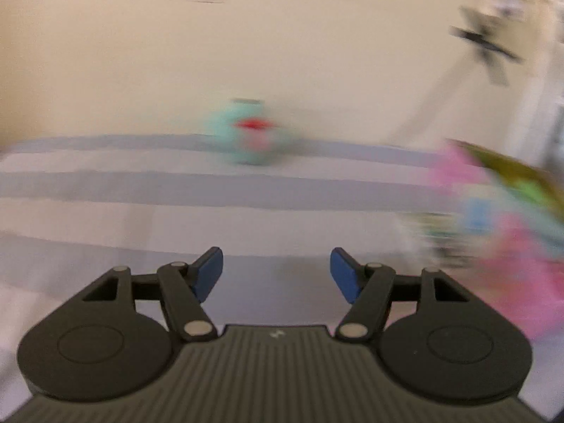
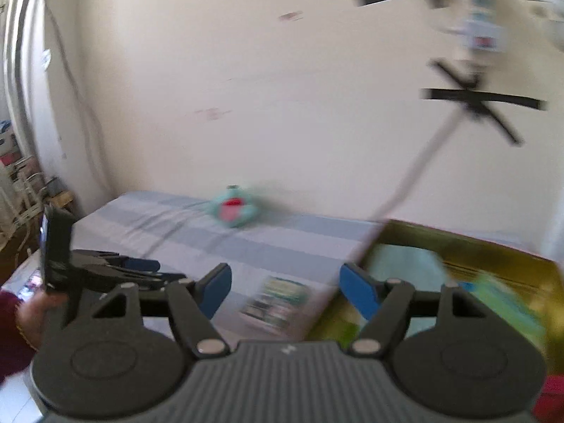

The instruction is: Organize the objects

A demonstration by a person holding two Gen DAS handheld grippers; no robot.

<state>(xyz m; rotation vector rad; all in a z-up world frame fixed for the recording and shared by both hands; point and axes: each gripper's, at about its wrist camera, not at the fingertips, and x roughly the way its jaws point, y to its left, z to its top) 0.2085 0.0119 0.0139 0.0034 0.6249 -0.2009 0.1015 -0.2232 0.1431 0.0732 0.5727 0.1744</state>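
Both wrist cams are looking forward low over the striped bed toward the wall. Left one's sitting closer to the sheet, facing a teal toy. Right one's riding higher and further back, catching the same toy, the box, and the left gripper off to its left.

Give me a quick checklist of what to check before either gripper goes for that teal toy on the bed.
1. Left gripper open and holding nothing: ok.
2. Right gripper open and holding nothing: ok.
3. Teal plush toy in view on the striped bed, by the wall: ok.
4. Nothing between the fingers and the toy: ok in the left wrist view.
5. Pictures sharp enough to aim: not ok, both blurred.
6. Room left in the cardboard box: cannot tell.
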